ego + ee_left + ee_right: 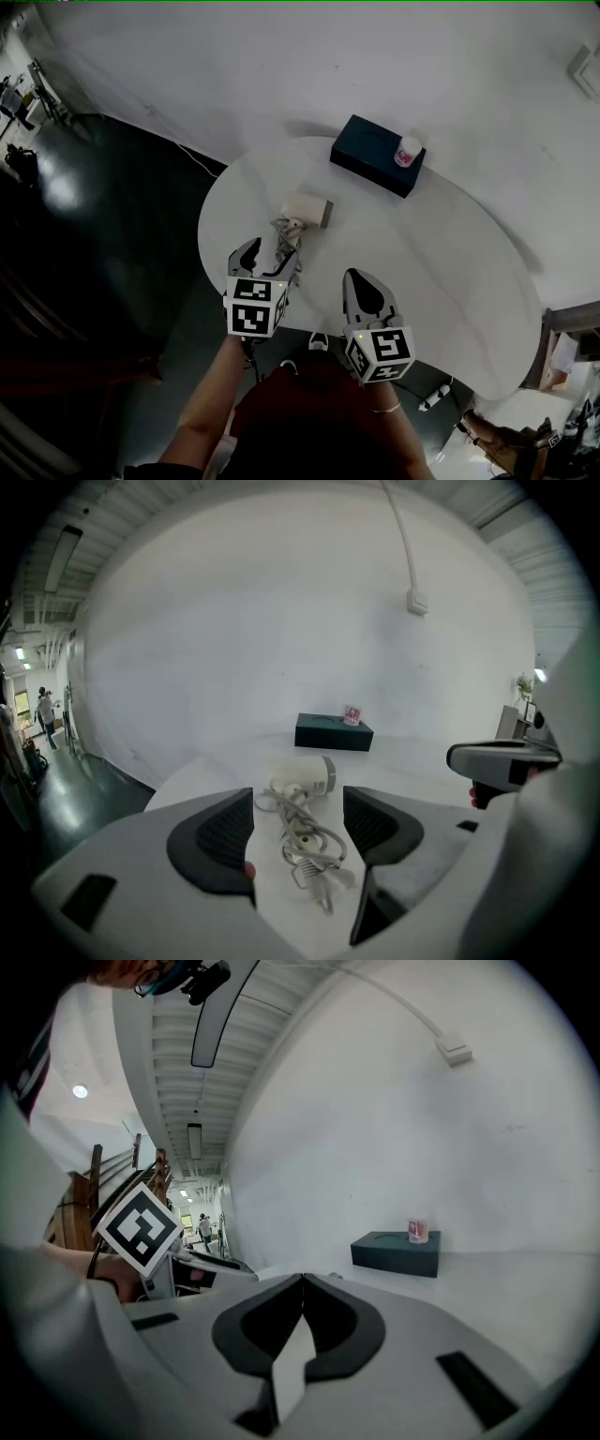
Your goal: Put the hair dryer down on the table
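A white hair dryer (308, 209) (307, 774) lies on the round white table (450, 262), with its coiled cord and plug (285, 246) (307, 840) trailing toward me. My left gripper (269, 251) (298, 823) is open just short of the cord, which shows between its jaws; nothing is held. To the right, near the table's front edge, my right gripper (367, 284) (302, 1283) is shut with its jaw tips touching and nothing between them.
A dark box (377, 155) (333, 731) (396, 1252) with a small red-and-white cup (408, 151) on it stands at the table's far side. Dark floor (112, 244) lies to the left, and a white wall (281, 621) rises behind the table.
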`<state>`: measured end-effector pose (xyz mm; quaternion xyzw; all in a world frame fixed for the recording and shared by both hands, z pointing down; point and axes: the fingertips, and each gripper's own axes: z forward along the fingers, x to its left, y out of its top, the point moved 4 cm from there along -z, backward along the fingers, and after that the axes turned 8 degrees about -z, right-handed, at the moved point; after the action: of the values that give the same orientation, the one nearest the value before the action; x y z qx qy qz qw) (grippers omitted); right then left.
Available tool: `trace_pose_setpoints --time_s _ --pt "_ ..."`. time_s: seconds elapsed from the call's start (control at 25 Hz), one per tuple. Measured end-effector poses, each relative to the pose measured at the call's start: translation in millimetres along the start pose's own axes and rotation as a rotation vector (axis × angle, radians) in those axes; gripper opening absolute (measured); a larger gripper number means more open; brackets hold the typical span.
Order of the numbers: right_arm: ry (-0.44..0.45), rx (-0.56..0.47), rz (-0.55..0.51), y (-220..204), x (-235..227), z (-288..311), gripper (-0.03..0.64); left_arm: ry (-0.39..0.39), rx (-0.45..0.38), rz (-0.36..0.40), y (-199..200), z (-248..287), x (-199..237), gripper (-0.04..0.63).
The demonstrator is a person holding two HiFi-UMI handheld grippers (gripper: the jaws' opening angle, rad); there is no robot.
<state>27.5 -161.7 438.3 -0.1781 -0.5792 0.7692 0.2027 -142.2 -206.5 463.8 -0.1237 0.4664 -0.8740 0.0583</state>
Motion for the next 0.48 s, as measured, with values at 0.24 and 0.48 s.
trace_pose_setpoints --time_s 0.24,0.48 --pt "0.003 -0.028 -0.010 4 19 -17 0.014 -0.026 -0.046 0.008 1 -33 -1 0.291" --pt "-0.001 -0.049 -0.022 10 36 -37 0.014 -0.047 -0.092 0.008 1 -66 -3 0.246"
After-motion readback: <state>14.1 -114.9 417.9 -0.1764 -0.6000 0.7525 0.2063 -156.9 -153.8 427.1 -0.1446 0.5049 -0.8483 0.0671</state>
